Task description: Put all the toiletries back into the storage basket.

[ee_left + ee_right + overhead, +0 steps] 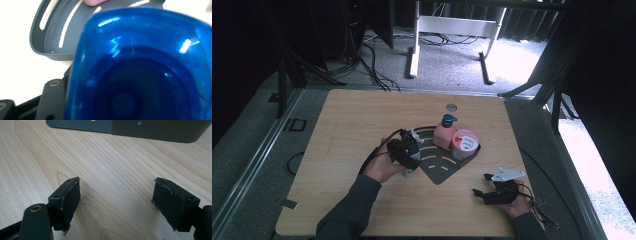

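Looming blue bottle, seemingly gripped.

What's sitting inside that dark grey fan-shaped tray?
The tray holds a pink pump bottle and, beside it, a tub with a pink-and-white lid. Its near slotted floor is bare. The tub's contents are hidden under that lid.

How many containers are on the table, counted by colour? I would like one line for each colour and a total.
Pink pump bottle with a blue top, standing in the dark grey slotted tray: 1
Clear tub with a pink lid, in the same tray: 1
Blue translucent bottle, in the left tool beside the tray: 1
Total: 3
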